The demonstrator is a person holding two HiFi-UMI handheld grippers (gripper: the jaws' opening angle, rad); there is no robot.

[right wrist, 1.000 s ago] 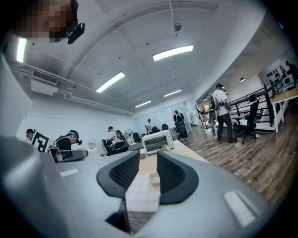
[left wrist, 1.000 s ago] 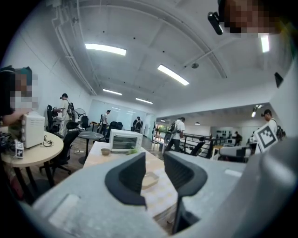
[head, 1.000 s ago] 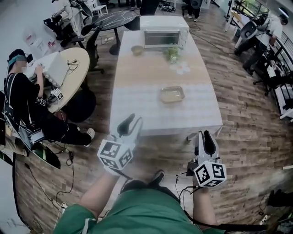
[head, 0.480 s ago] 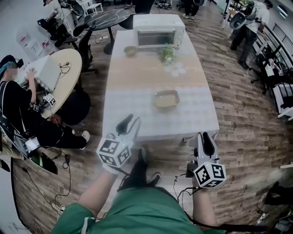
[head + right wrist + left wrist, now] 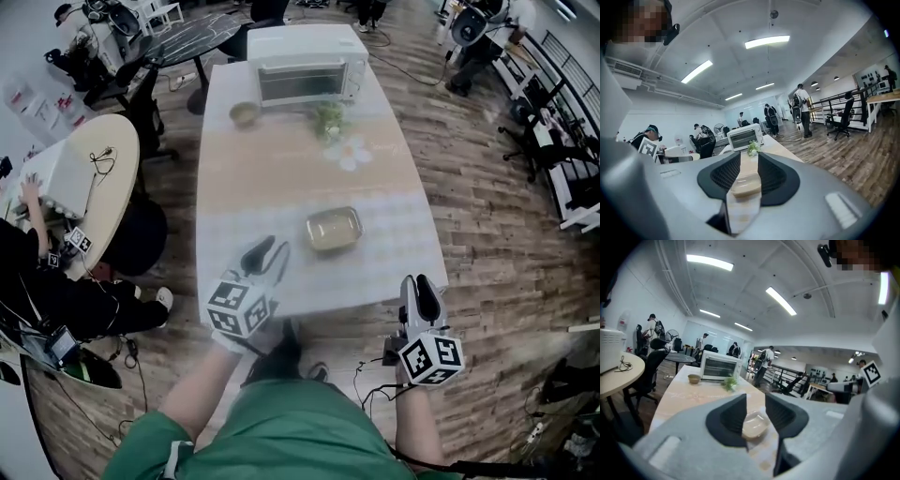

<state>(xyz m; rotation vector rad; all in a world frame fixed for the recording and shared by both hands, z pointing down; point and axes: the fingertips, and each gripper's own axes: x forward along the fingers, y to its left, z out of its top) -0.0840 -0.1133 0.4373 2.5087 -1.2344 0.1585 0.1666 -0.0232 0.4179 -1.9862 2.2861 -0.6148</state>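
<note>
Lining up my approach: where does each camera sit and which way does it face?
Head view: on the head, steeply down at the table; forearms, left gripper, right gripper show.
Left gripper view: on the left gripper, facing along the table; open fingers show.
Right gripper view: same, from the right gripper.
Both share tray, oven.

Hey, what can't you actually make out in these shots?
Tray contents: too small in head view; left claw covers its sides in left gripper view.
Toaster oven interior: too small in every view.
Seated person: cut off by head view's left edge.
</note>
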